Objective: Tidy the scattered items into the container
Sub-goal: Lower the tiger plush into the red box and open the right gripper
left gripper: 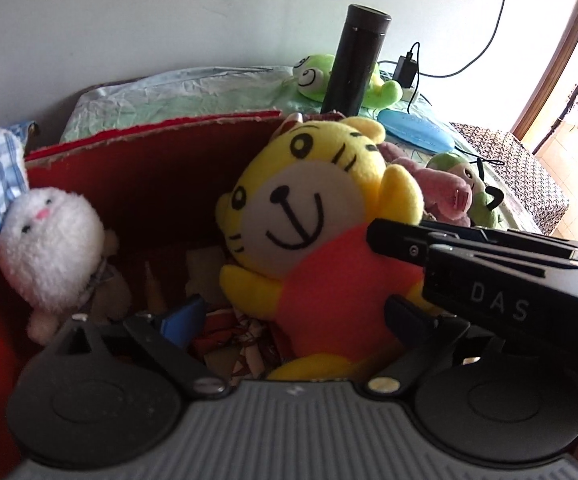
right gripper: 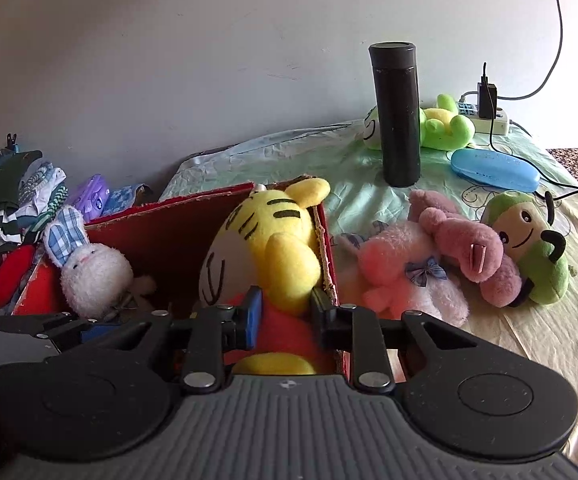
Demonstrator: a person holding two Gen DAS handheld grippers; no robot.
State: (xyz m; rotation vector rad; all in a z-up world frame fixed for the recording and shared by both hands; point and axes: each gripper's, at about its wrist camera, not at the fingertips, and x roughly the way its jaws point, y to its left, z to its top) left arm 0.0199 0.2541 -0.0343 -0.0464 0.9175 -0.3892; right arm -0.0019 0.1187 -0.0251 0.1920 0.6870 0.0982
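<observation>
Since the right gripper (right gripper: 285,314) is pinching the yellow tiger plush (right gripper: 277,248) to settle it in the red box (right gripper: 157,228) at 3 o'clock of the white bunny (right gripper: 93,276), the left gripper (left gripper: 289,316) just sits spread wide around it, not clamping.

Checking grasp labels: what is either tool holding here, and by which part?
Right tool pinches the yellow tiger plush by its arm, over the red box. Left tool is open, holding nothing.
</observation>
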